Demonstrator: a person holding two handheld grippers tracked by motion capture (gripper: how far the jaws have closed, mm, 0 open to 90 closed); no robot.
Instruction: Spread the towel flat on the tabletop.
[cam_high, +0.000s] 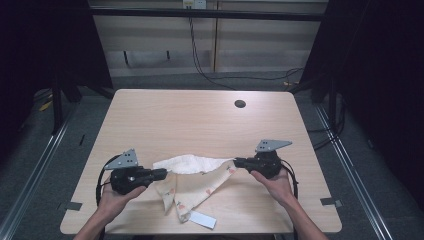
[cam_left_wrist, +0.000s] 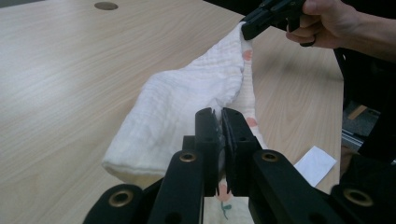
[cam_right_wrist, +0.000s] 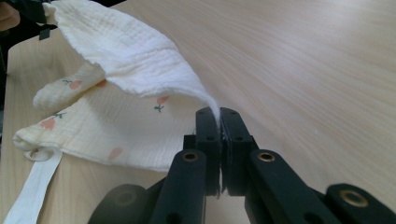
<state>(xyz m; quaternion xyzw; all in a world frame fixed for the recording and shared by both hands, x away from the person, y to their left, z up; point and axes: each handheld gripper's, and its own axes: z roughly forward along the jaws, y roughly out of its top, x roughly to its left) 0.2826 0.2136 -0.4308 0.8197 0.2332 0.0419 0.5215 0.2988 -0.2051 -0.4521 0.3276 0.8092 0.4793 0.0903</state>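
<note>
Pinching cloth (cam_high: 192, 177) corners, left gripper (cam_high: 162, 173) and right gripper (cam_high: 237, 162) jaws clamped, label (cam_high: 202, 219) seemingly attached.

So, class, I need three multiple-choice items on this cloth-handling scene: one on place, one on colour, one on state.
1. Where is the round hole in the table?
A. beyond the cloth
B. under the cloth
C. at the near edge

2. What colour is the cloth?
A. blue
B. cream with small prints
C. black

3. How do the left gripper and right gripper stand?
A. both open
B. one open
C. both shut on the cloth

Answers: 1 A, hole lies past the cloth; 2 B, pale printed fabric; 3 C, each pinches a cloth edge.
</note>
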